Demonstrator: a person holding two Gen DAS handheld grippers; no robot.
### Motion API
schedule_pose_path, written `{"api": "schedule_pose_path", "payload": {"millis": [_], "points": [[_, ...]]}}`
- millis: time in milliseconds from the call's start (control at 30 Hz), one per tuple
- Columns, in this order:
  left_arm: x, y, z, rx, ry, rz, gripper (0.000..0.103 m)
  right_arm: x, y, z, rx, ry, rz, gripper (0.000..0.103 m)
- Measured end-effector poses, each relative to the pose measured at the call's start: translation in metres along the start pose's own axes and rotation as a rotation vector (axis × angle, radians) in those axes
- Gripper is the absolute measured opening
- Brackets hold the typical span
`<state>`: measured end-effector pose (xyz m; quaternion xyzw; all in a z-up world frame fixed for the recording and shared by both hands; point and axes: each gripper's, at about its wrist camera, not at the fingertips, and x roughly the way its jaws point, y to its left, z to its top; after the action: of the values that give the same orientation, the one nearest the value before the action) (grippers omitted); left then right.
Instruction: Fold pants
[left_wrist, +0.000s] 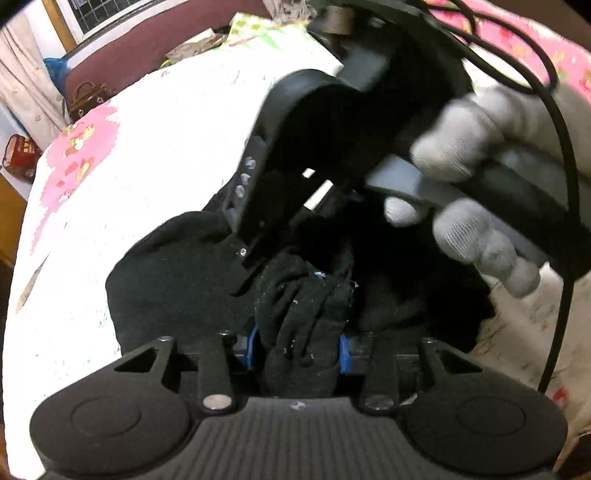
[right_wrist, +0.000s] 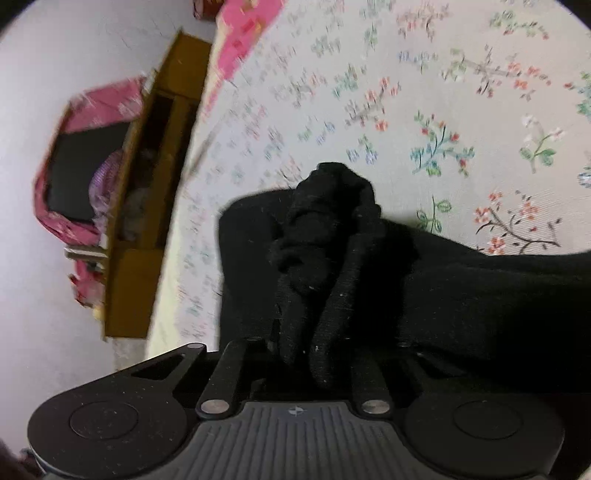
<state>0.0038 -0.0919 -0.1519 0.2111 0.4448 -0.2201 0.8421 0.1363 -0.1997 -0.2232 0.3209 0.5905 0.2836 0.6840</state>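
The black pants (left_wrist: 177, 295) lie on a bed with a white floral sheet (left_wrist: 155, 155). My left gripper (left_wrist: 299, 321) is shut on a bunched fold of the pants, cloth squeezed between its blue pads (left_wrist: 252, 347). The right gripper's black body (left_wrist: 332, 147), held by a grey-gloved hand (left_wrist: 480, 184), hangs just above and beyond it. In the right wrist view my right gripper (right_wrist: 314, 332) is shut on another bunched fold of the pants (right_wrist: 461, 295), which spread to the right over the sheet (right_wrist: 406, 92). Its fingertips are hidden by cloth.
A black cable (left_wrist: 565, 184) runs down the right side. Pink patterned bedding (left_wrist: 81, 147) lies at the left and far right. A wooden bed frame (right_wrist: 147, 203) and a pink bag (right_wrist: 85, 166) stand off the bed's edge on the floor. A handbag (left_wrist: 86, 98) sits beyond the bed.
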Motion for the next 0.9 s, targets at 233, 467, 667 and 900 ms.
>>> {"api": "schedule_pose_path", "payload": {"millis": [233, 467, 667, 900], "points": [[-0.02, -0.012, 0.016, 0.02, -0.078, -0.08, 0.047, -0.055, 0.0, -0.011, 0.024, -0.101, 0.019, 0.002], [-0.01, -0.034, 0.018, 0.086, -0.09, -0.177, 0.047, -0.082, -0.019, -0.038, 0.087, -0.162, -0.053, 0.002], [0.006, -0.052, 0.023, 0.159, -0.074, -0.184, 0.049, -0.084, -0.037, -0.045, 0.106, -0.183, -0.131, 0.003], [0.001, -0.06, 0.02, 0.204, -0.067, -0.193, 0.065, -0.084, -0.028, -0.047, 0.011, -0.182, -0.258, 0.016]]}}
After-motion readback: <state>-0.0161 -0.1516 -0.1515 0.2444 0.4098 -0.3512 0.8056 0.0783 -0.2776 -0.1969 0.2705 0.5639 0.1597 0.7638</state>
